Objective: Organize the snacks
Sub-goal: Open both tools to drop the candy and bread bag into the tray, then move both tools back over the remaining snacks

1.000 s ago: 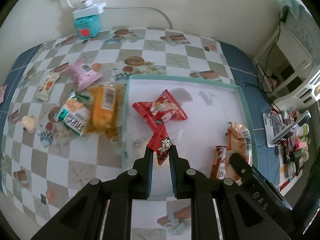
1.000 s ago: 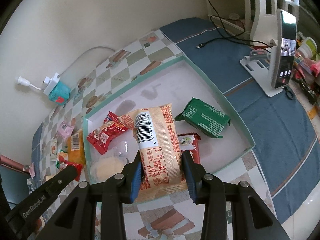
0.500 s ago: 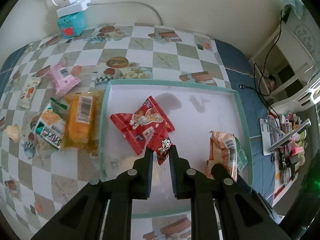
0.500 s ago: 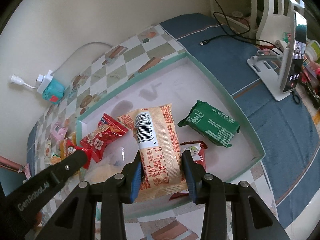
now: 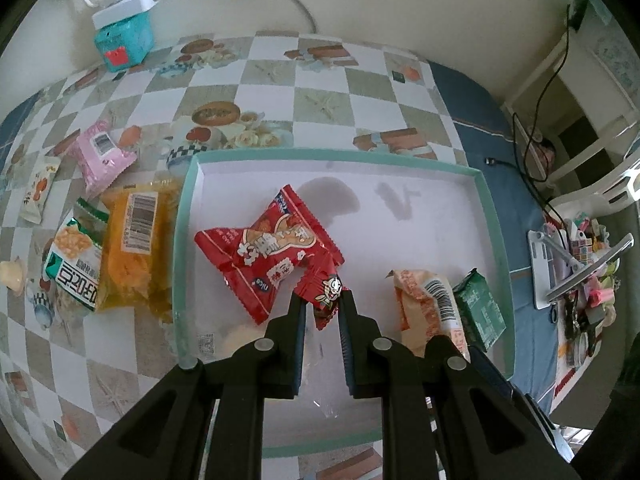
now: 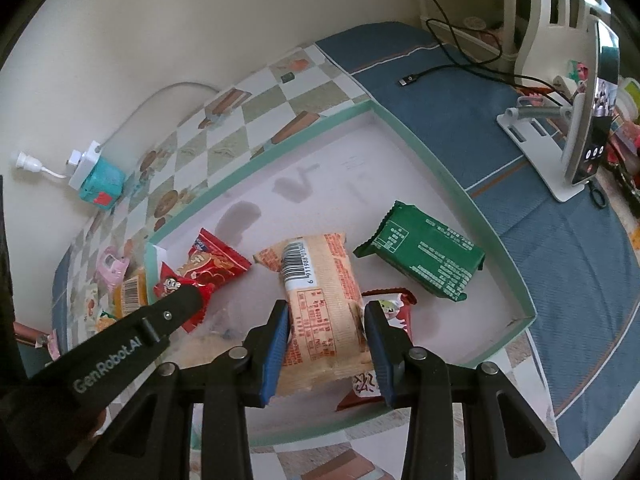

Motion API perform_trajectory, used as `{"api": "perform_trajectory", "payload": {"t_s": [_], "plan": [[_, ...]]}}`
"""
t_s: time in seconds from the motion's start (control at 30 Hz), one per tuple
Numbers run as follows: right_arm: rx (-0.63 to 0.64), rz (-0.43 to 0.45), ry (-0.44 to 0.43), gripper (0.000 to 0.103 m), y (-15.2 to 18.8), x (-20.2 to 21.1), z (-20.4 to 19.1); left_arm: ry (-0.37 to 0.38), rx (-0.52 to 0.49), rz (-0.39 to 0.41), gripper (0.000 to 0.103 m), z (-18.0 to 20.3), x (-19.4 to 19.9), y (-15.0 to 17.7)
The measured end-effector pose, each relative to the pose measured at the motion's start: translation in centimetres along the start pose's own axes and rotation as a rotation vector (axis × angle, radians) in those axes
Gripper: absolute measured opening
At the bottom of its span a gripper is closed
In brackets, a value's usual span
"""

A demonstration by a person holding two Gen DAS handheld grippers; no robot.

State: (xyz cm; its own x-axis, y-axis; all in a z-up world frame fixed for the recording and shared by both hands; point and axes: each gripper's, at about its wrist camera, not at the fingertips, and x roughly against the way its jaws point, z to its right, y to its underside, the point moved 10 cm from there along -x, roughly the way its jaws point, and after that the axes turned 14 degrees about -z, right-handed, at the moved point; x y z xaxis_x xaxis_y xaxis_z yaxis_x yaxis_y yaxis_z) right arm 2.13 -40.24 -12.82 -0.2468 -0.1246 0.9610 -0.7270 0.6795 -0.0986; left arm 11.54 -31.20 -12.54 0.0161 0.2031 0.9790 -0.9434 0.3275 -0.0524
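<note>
Tablecloth (image 5: 320, 92), checkered, under green-rimmed tray (image 5: 332, 155)

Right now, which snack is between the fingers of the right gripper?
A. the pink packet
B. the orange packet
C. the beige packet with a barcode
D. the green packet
C: the right gripper is shut on the beige packet with a barcode, over the tray.

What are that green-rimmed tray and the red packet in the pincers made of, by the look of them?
The tray looks like thin cardboard: matte white floor, flat folded teal walls with sharp corners, though I cannot be sure. The red packet in the left gripper looks like glossy plastic film: it crinkles, catches light and has a zigzag-cut sealed edge.
</note>
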Motion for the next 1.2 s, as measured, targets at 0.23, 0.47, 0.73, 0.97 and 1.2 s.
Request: {"api": "perform_trajectory", "payload": {"t_s": [0.23,0.47,0.73,0.97,1.2], "plan": [[-0.005,-0.001,0.022,0.043,0.0,0.4,0.1,0.032,0.039,-0.037,0.038,-0.9,-0.2,0.2],[0.010,0.003,0.024,0.050,0.1,1.0,-0.4,0.036,0.066,-0.028,0.045,-2.2,0.9,0.0],[-0.005,-0.007,0.071,0.075,0.3,1.0,0.2,-0.048,0.102,-0.011,0.071,-5.0,1.6,-0.1],[-0.002,-0.017,0.105,0.091,0.5,0.6,0.2,-0.156,0.104,-0.012,0.085,-7.3,1.0,-0.2],[0.022,-0.010,0.132,0.103,0.6,0.5,-0.7,-0.201,0.126,0.012,0.096,-9.6,1.5,-0.2]]}}
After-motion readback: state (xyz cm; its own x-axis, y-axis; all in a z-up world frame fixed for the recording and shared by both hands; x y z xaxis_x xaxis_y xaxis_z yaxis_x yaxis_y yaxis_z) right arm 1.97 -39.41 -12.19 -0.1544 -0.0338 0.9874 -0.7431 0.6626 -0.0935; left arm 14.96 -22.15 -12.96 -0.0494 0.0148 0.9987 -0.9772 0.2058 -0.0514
